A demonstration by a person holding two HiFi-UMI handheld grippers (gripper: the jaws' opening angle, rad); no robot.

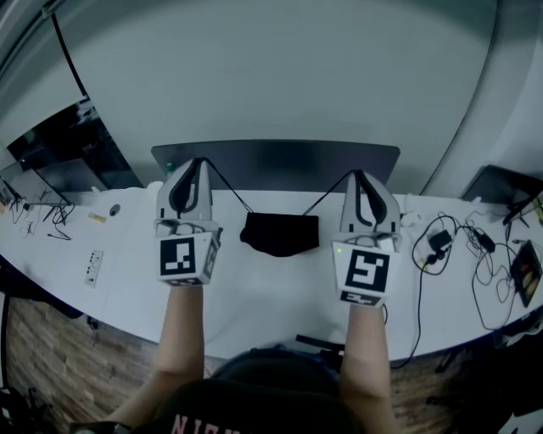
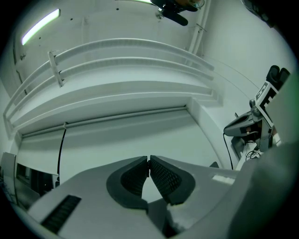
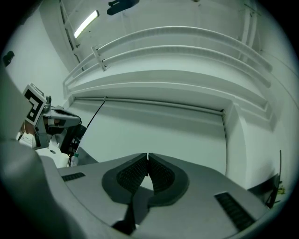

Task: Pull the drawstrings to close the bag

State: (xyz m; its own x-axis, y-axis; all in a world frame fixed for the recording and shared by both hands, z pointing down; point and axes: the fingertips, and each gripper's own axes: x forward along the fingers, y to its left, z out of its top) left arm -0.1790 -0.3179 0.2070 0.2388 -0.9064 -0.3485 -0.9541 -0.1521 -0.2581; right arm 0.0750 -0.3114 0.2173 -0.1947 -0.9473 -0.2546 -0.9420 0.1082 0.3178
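The left hand-held gripper (image 2: 148, 161) points upward at a white wall, and its two dark, ribbed pads (image 2: 134, 179) meet at their tips and spread apart lower down. Beyond them, white stepped ledges (image 2: 131, 60) curve across the wall, with a lit light strip (image 2: 41, 26) above their left end, a dark fixture (image 2: 173, 14) overhead and a thin black cable (image 2: 60, 149) hanging down the wall on the left. To the right, the right hand-held gripper (image 2: 228, 130) is held up, its square-marker cube (image 2: 267, 94) facing this way.
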